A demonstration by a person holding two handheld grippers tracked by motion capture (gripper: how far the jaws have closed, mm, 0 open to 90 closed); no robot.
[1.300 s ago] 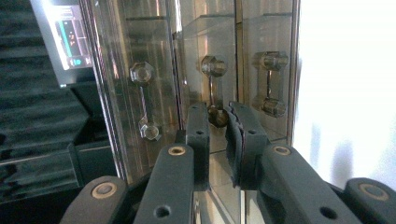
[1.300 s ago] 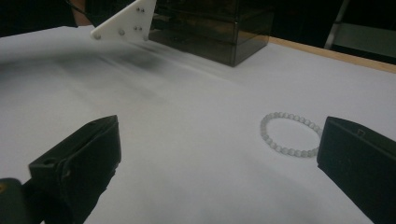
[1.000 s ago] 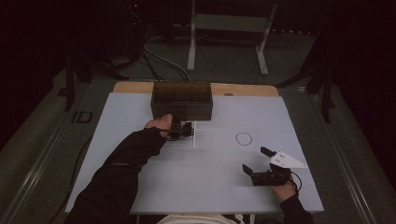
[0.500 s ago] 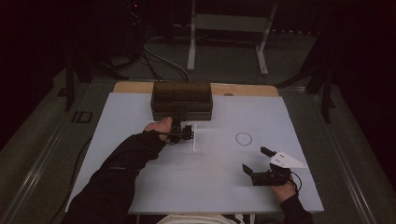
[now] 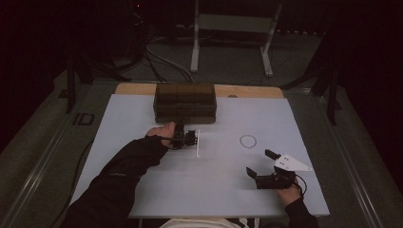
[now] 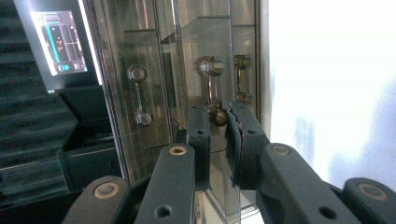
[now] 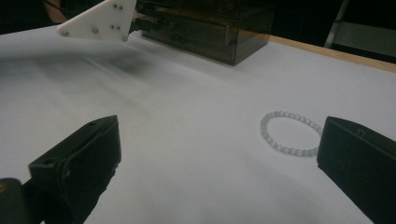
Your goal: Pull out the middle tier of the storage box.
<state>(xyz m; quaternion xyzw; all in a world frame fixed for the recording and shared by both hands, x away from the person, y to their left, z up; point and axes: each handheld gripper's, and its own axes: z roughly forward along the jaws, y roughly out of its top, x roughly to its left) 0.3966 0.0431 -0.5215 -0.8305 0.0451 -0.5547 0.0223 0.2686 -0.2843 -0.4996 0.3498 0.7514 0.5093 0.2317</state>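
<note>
**Helper:** What do you have hold of?

**Me:** My left gripper (image 6: 217, 128) has its fingers pinched narrow on the little knob handle (image 6: 215, 115) of a drawer. The drawer belongs to the dark see-through drawer box (image 5: 185, 102) at the far side of the tabletop (image 5: 228, 190). The handle sits right between my fingertips.

**Helper:** Is it hard to hold?

**Me:** I think so. The handle looks smooth, shiny and small, so it may slip out. I want to grip it at the thin part behind the knob, so the knob catches my fingers.

**Helper:** Will the box stay put?

**Me:** It looks like light, stiff plastic. It may slide toward me if I pull fast. I think a slow, straight pull is best.

**Helper:** And the other hand?

**Me:** My right gripper (image 7: 219, 154) has its fingers wide, holding nothing. The bead bracelet (image 7: 292, 133) lies on the tabletop just ahead, near the right finger. It looks floppy and light.
</note>
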